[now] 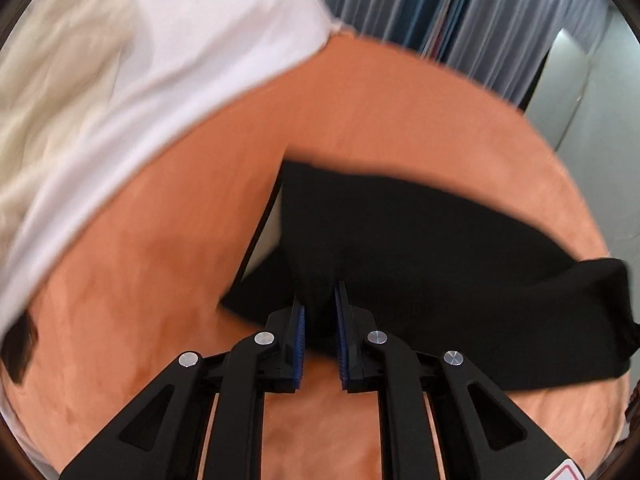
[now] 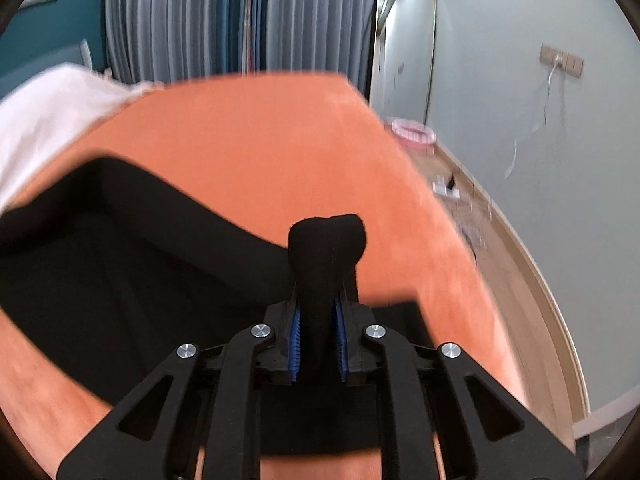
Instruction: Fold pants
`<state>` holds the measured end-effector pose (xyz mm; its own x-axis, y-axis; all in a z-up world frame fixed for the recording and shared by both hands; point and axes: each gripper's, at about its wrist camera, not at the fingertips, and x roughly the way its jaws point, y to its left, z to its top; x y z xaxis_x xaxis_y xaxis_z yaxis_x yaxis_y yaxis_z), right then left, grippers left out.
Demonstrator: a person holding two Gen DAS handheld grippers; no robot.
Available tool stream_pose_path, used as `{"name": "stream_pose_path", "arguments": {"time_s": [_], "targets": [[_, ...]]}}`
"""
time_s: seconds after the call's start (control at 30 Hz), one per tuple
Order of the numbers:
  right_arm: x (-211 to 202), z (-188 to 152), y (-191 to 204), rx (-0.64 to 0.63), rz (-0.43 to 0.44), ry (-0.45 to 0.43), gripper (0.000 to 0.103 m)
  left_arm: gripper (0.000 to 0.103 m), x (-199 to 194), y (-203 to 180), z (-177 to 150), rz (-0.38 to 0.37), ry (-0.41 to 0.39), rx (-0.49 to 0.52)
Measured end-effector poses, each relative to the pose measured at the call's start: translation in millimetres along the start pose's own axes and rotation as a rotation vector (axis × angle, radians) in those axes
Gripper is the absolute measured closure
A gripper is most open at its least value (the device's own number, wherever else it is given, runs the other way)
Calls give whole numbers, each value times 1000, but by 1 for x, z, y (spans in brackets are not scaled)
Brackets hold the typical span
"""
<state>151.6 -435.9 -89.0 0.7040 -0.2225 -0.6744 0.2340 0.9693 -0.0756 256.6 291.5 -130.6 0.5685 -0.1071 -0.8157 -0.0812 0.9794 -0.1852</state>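
Observation:
Black pants (image 1: 420, 240) lie on an orange bed cover (image 1: 180, 240). My left gripper (image 1: 320, 300) is shut on a fold of the black pants, pinched between its blue pads. In the right wrist view the pants (image 2: 100, 272) spread to the left over the orange cover (image 2: 260, 140). My right gripper (image 2: 318, 308) is shut on a bunch of the pants' fabric that pokes up above the fingers. Both views are blurred.
A white sheet (image 1: 160, 60) and cream bedding (image 1: 48, 100) lie at the far left of the bed. Blue-grey curtains (image 2: 200, 20) hang behind. The bed's right edge drops to a wooden floor (image 2: 500, 240) with a pink basket (image 2: 414, 132) and cables by the wall.

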Motion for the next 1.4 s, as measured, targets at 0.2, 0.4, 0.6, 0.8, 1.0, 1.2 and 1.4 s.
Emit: {"name": "stream_pose_path", "arguments": {"time_s": [0.2,0.4,0.6,0.8,1.0,1.2,1.4], "targets": [[-26,-30,-31,115,-39,-51,33,81,-4,34,-15,-56,7,-140],[-81,-47,-81,351,-6,-117,30,55,-35,34,-9,-103,-21,-207],[-59,-42,-91,678,256,-40,30,42,10,2,-7,-300,173,-387],[-13,-6,-74,905,457,77,30,42,52,-11,-10,-316,297,-549],[43,27,-49,857,247,246,77,85,57,-15,1,-245,295,-538],[-17,71,-30,672,329,-74,100,92,42,-3,11,-384,296,-511],[6,-3,-68,651,233,66,99,91,41,4,7,-364,307,-331]]}}
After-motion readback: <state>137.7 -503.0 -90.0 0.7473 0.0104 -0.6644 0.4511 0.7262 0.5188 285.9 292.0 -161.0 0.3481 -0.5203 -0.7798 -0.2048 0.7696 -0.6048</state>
